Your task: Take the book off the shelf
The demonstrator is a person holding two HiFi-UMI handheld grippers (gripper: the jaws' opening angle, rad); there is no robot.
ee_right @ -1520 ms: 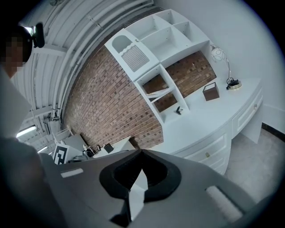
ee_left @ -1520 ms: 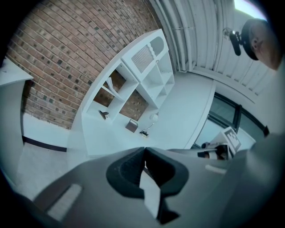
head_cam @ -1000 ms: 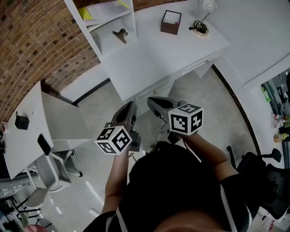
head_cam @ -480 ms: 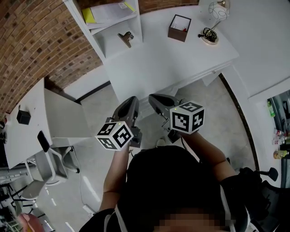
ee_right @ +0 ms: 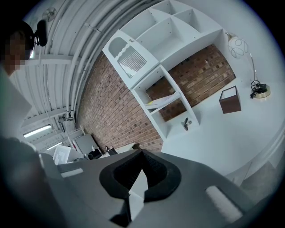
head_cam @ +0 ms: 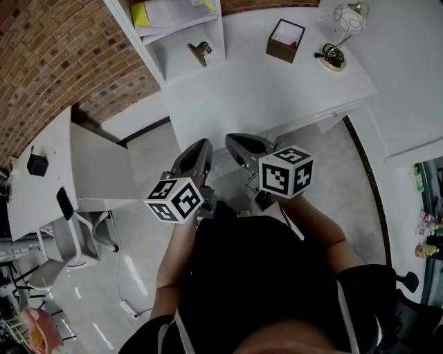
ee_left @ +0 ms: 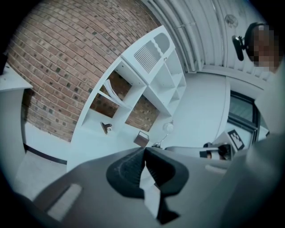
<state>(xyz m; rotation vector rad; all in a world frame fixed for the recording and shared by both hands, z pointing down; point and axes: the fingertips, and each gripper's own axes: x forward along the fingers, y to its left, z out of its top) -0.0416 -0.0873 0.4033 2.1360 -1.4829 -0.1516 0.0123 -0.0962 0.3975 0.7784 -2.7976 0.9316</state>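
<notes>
The book (head_cam: 166,12), white with a yellow cover edge, lies tilted in a compartment of the white shelf unit (head_cam: 149,52) at the top left of the head view. It also shows in the left gripper view as a leaning book (ee_left: 113,94) and in the right gripper view as a book (ee_right: 161,101) on the shelf. My left gripper (head_cam: 201,148) and right gripper (head_cam: 235,142) are held side by side before the white desk (head_cam: 263,97), well short of the shelf. Both are shut with nothing between the jaws.
A metal binder clip (head_cam: 201,52) sits in the shelf's lowest compartment. A brown open box (head_cam: 286,40) and a round-shaded lamp (head_cam: 340,28) stand on the desk. A second white desk (head_cam: 41,180) and an office chair (head_cam: 69,242) are on the left.
Both grippers, still shut, have come closer to the desk's front edge. The shelf and desk sit lower in the head view than before.
</notes>
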